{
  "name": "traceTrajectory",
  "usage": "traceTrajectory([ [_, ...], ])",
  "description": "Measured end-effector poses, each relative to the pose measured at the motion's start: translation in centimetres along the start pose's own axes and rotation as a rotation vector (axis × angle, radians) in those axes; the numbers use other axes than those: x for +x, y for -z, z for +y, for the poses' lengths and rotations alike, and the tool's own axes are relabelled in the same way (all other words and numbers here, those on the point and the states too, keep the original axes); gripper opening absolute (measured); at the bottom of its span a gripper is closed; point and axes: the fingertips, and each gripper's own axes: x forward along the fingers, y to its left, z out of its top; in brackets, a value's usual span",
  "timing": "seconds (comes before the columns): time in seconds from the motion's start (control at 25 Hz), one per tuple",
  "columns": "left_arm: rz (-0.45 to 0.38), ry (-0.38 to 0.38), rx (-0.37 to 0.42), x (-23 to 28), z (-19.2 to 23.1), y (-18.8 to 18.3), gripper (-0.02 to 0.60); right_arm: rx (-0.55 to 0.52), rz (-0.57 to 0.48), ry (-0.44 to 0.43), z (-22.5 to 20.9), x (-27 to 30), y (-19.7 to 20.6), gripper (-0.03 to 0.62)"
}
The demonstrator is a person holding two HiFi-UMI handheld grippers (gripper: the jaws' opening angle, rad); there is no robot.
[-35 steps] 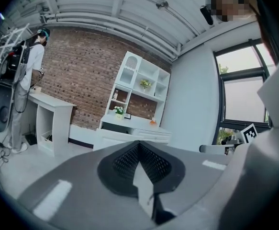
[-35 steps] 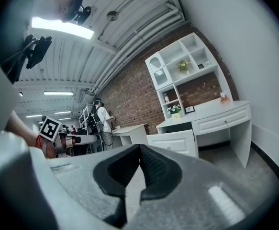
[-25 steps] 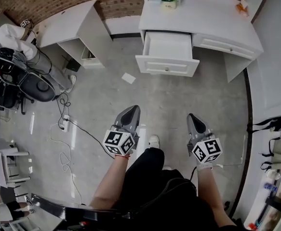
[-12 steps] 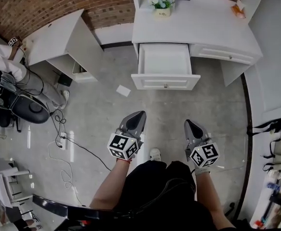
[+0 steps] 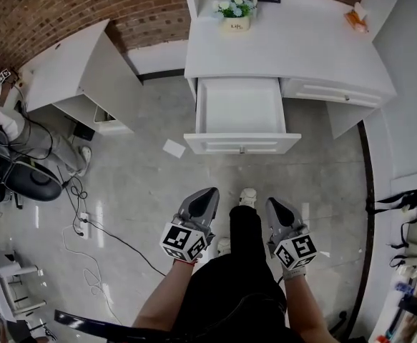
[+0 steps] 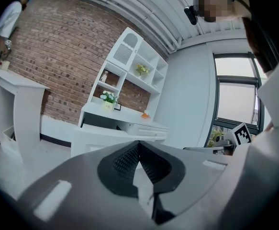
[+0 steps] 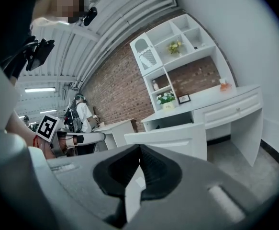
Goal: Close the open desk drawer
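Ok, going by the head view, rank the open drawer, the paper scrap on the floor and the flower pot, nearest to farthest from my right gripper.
1. Open drawer: ahead of the right gripper, slightly to its left.
2. Paper scrap: on the floor, farther left.
3. Flower pot: at the back of the desktop.

The person has stepped up to the white desk [image 5: 301, 48]: its open white drawer [image 5: 240, 113] now lies nearer the grey left gripper [image 5: 209, 193] and grey right gripper [image 5: 273, 205], which have drawn closer together, while a black-trousered leg [image 5: 242, 229] and white shoe [image 5: 248, 195] have swung forward between them
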Motion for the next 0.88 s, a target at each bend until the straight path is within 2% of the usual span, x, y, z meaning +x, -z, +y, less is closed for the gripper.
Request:
traceTrajectory([
  [0.28, -0.021, -0.010, -0.028, 4.6, 2.0, 2.6, 0.002, -0.061, 0.018, -0.032, -2.5, 6.2, 2.5, 0.000],
  [0.68, -0.027, -0.109, 0.029, 11.4, 8.4, 6.9, -0.002, -0.092, -0.021, 0.049, -9.0, 12.2, 4.4, 0.000],
  [0.88, -0.010, -0.129, 0.016, 13.9, 10.7, 8.6, -0.002, -0.069, -0.031, 0.086, -11.3, 14.8, 5.2, 0.000],
])
